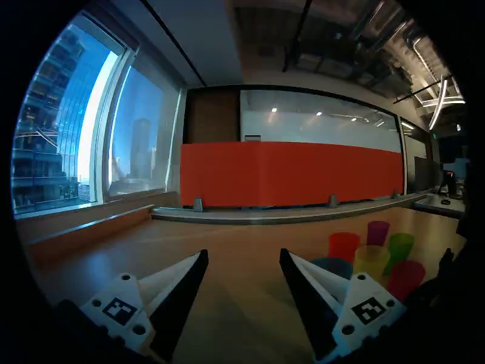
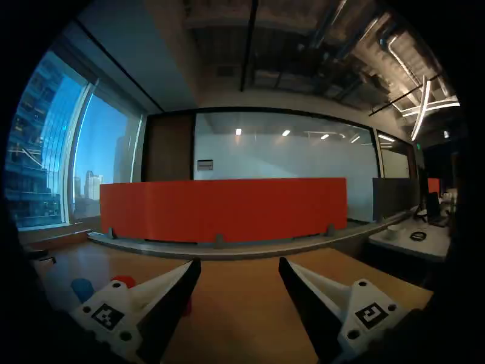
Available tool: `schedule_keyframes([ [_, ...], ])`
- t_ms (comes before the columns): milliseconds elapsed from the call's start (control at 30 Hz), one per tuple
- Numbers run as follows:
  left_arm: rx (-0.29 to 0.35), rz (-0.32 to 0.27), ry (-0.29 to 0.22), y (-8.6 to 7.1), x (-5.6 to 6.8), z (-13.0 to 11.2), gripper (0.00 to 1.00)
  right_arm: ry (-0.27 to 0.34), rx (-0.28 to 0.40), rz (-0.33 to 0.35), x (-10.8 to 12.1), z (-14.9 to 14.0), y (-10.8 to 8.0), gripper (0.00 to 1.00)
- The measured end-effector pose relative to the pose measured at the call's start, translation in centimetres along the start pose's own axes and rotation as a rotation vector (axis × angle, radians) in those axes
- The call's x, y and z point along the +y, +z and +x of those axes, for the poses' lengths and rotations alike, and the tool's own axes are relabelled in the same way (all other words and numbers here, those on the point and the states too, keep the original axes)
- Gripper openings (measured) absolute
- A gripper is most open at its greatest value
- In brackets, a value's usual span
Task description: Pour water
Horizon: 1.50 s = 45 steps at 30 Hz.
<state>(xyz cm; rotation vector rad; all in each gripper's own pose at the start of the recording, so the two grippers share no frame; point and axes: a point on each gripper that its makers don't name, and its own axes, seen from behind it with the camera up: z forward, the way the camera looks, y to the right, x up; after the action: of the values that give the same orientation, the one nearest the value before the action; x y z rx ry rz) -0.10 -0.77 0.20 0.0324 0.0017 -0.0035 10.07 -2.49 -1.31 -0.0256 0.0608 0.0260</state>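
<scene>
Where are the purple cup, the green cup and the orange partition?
purple cup (image 1: 377, 233), left gripper view, middle of its side.
green cup (image 1: 401, 246), left gripper view, middle of its side.
orange partition (image 1: 291, 173), left gripper view, centre of the panel.

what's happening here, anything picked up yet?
Not yet. A person holds a gripper in each hand over a wooden table, and both are open and empty. The left gripper points along the table with a cluster of coloured cups standing just right of its fingers. The right gripper faces the orange partition. A blue and a red thing sit partly hidden beside its left finger. Pouring has not begun.
</scene>
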Motion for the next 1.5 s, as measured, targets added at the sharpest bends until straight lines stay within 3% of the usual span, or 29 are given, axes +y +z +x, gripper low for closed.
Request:
schedule_keyframes([
  [467,-0.001,-0.003,0.004,0.0,0.1,0.0,0.87,-0.016,0.006,-0.006,0.8,-0.3,-0.4,0.99],
  [767,-0.002,-0.003,0.004,0.0,0.2,0.0,0.87,-0.053,0.035,0.013,-0.1,-0.3,-0.6,0.99],
  [1100,-0.002,-0.003,0.004,0.0,0.1,0.0,0.87,-0.048,0.012,0.083,-1.7,-3.9,-0.6,0.99],
  [1500,-0.001,-0.003,0.004,0.0,0.2,0.0,0.87,-0.023,-0.01,0.062,0.4,-6.9,-0.1,0.99],
])
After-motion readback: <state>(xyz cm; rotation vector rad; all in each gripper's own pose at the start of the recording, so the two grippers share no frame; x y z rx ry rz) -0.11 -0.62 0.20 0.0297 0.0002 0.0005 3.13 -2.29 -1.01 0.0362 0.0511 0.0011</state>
